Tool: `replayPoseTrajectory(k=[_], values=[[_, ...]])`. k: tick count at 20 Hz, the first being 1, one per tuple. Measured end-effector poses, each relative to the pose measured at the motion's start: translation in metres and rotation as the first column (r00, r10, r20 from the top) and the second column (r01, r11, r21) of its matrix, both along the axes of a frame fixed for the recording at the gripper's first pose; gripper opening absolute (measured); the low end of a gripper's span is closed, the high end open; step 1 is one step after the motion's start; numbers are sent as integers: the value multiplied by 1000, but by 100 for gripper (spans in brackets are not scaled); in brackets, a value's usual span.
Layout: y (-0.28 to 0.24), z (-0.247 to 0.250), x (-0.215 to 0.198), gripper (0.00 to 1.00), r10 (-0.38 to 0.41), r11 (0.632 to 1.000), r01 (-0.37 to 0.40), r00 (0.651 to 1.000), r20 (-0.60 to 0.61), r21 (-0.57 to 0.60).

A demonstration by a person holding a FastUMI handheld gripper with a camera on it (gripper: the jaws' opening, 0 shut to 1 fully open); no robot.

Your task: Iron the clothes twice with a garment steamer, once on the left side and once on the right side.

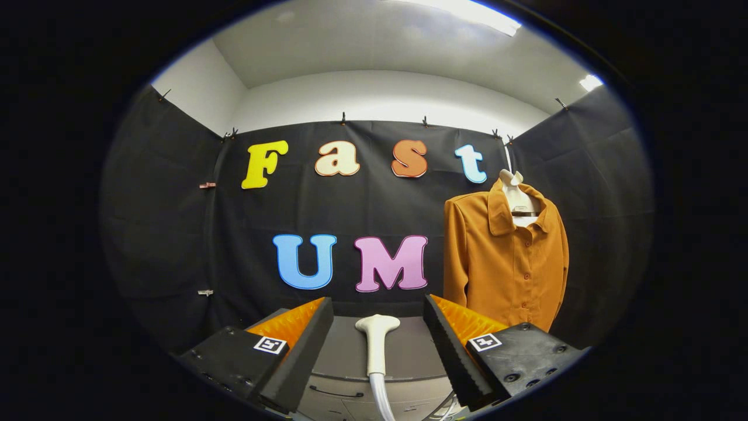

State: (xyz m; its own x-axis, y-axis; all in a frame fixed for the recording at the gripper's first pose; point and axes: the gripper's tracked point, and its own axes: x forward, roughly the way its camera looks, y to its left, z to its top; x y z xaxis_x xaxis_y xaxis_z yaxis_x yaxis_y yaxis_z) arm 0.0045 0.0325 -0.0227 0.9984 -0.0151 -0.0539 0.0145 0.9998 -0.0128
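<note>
Gripper view: the gripper [378,339] is seen with its fingers spread wide apart, nothing clamped. The steamer head [377,330] stands upright between them on the grey table [409,351], its hose [381,397] trailing down. The orange shirt [505,257] hangs beyond the fingers. The smooth, rounded handle could be knocked over or slip if closed on off-centre; contact cannot quite be judged.

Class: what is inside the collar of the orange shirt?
A pale hanger neck fills the orange shirt collar; its lower part is covered. The open gripper flanks the steamer head.
</note>
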Motion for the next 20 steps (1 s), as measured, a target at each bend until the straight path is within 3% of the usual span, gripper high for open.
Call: replayPoseTrajectory(k=[11, 20], values=[[33, -44, -4, 97, -48, 999, 50, 994, -95, 18], [21, -89, 57, 98, -37, 999, 36, 979, -203, -5]])
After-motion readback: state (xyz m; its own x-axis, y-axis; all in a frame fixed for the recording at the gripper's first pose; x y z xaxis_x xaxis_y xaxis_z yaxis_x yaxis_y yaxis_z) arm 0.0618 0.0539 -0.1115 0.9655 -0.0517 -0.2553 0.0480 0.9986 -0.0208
